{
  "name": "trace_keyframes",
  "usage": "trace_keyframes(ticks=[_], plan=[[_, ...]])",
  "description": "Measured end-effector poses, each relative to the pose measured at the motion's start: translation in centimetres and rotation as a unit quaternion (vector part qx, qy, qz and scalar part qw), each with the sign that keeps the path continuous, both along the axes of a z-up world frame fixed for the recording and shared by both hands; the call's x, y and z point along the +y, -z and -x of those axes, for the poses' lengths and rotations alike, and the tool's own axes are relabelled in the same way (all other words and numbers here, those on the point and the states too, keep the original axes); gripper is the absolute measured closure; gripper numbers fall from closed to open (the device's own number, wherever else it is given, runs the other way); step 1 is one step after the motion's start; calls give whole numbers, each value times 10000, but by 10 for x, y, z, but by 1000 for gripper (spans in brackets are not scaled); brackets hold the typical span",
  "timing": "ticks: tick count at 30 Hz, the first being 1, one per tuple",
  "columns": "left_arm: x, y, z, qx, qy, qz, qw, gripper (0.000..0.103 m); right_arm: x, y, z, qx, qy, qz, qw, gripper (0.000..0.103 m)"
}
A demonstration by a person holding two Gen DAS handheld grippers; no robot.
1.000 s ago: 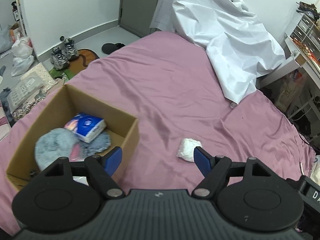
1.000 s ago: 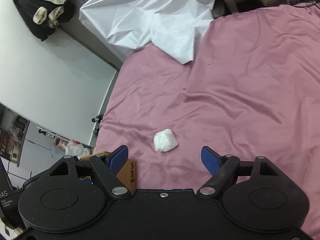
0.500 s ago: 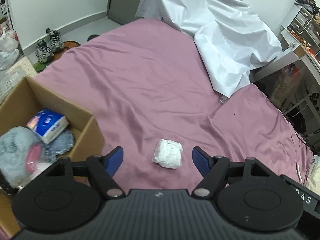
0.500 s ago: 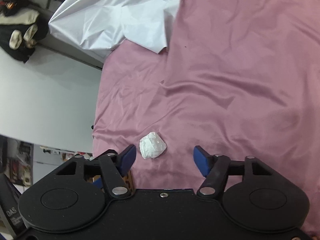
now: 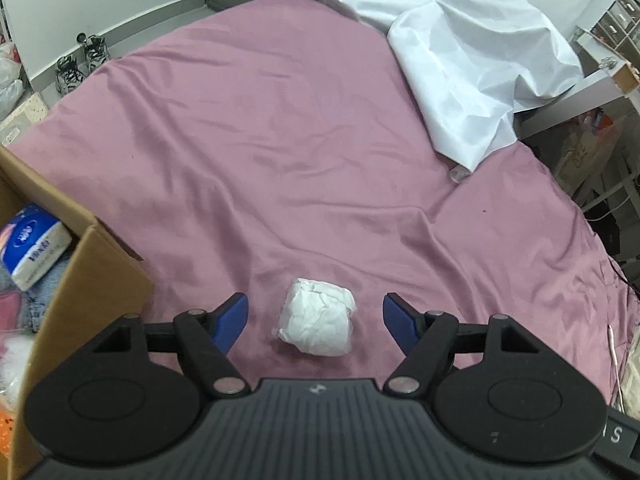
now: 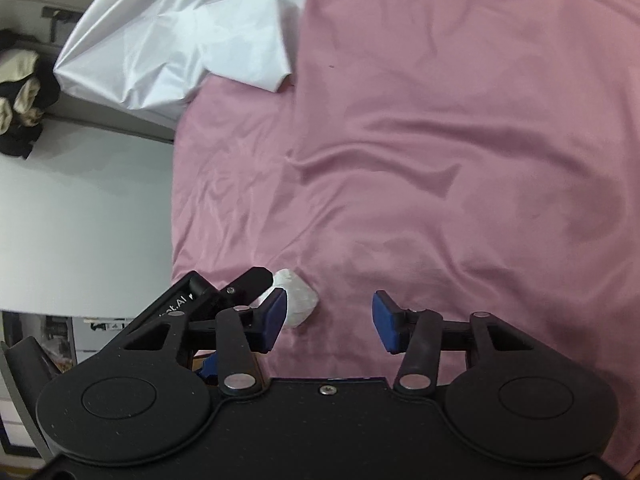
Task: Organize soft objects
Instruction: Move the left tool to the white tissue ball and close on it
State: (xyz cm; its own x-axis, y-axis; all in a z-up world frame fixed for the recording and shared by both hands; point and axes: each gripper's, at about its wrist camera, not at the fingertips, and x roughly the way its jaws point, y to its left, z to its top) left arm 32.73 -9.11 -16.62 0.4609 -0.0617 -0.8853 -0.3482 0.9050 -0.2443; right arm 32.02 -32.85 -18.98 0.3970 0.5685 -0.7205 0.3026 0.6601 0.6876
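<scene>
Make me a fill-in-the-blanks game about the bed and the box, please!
1. The white wad lies on a ____ sheet.
2. It sits between the open fingers of the ____ tool.
3. The blue tissue pack is inside the ____ box.
4. The right tool holds ____.

Missing words: pink; left; cardboard; nothing

Soft, even indoor light fills both my views, neither dim nor harsh. The pink bedsheet (image 5: 288, 128) shows a mild sheen and shallow shadows along its wrinkles. The white sheet (image 6: 176, 32) is bright, nearly washed out. The fisheye bends the room's edges strongly, and the corners blur slightly.
</scene>
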Motion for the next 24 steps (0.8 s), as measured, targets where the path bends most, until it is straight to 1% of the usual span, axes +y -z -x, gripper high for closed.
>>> trace_keyframes(ticks=[2, 5, 7, 8, 9, 13, 16, 17, 19, 22, 24], plan=[[1, 6, -3, 61, -36, 20, 10000, 31, 1, 3, -1, 42, 0, -43, 10000, 55], [3, 13, -5, 125, -34, 60, 9999, 36, 3, 5, -3, 65, -29, -31, 10000, 55], [4, 18, -6, 168, -70, 127, 9998, 46, 5, 6, -4, 83, -41, 24, 10000, 54], [4, 21, -6, 198, -99, 165, 9996, 55, 6, 6, -5, 86, -52, 29, 9999, 54], [5, 24, -7, 254, -139, 203, 9994, 58, 7, 6, -5, 80, -68, 17, 9999, 54], [10, 24, -7, 290, -316, 450, 9981, 59, 8, 6, -6, 42, -160, -34, 9999, 54], [12, 23, -6, 379, -332, 690, 9963, 60, 14, -3, -5, -204, -360, 22, 9991, 53], [12, 21, -5, 382, -329, 733, 9960, 60, 17, -7, -4, -316, -443, 63, 9985, 53], [14, 15, -2, 347, -398, 808, 9953, 60, 21, -10, -3, -404, -566, 111, 9975, 53], [18, 6, 3, 326, -457, 926, 9941, 60, 22, -10, -2, -377, -677, -27, 9970, 53], [20, 0, 6, 304, -500, 1010, 9932, 60, 25, -14, -1, -438, -772, 0, 9961, 53]])
